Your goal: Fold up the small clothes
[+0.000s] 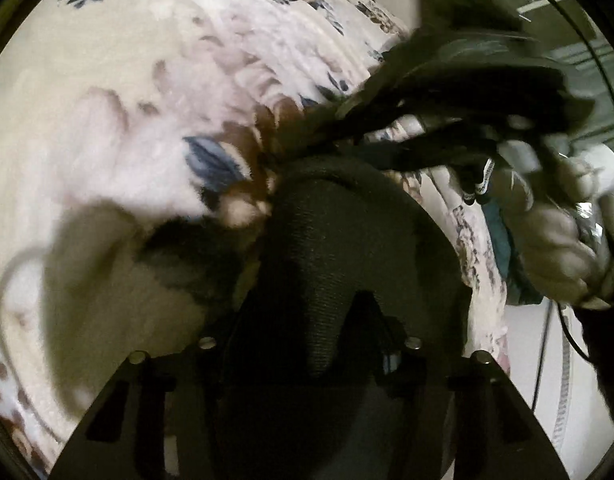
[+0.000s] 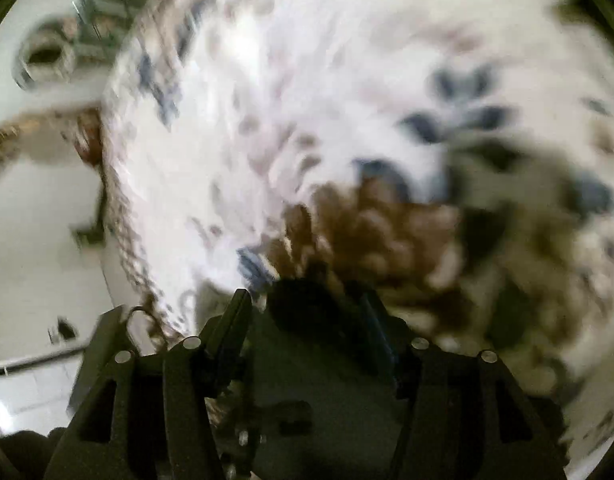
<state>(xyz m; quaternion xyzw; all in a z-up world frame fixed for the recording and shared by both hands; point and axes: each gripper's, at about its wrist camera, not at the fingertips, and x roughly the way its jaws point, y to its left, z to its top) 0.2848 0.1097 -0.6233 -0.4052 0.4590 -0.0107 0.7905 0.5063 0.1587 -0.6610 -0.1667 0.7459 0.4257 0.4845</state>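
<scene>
A small black garment (image 1: 331,248) fills the jaws of my left gripper (image 1: 327,208), which is shut on it and holds it above the floral bed cover (image 1: 147,100). The cloth stretches up and right to my right gripper (image 1: 459,136), held by a bare hand (image 1: 555,232). In the right wrist view the same black cloth (image 2: 307,316) bunches between the fingers of my right gripper (image 2: 307,300), which is shut on it. That view is motion blurred.
The white cover with blue and brown flowers (image 2: 307,120) spreads under both grippers. Its edge (image 2: 119,200) drops to a pale floor (image 2: 35,220) at left. Cables (image 1: 547,360) hang at the right beside the bed.
</scene>
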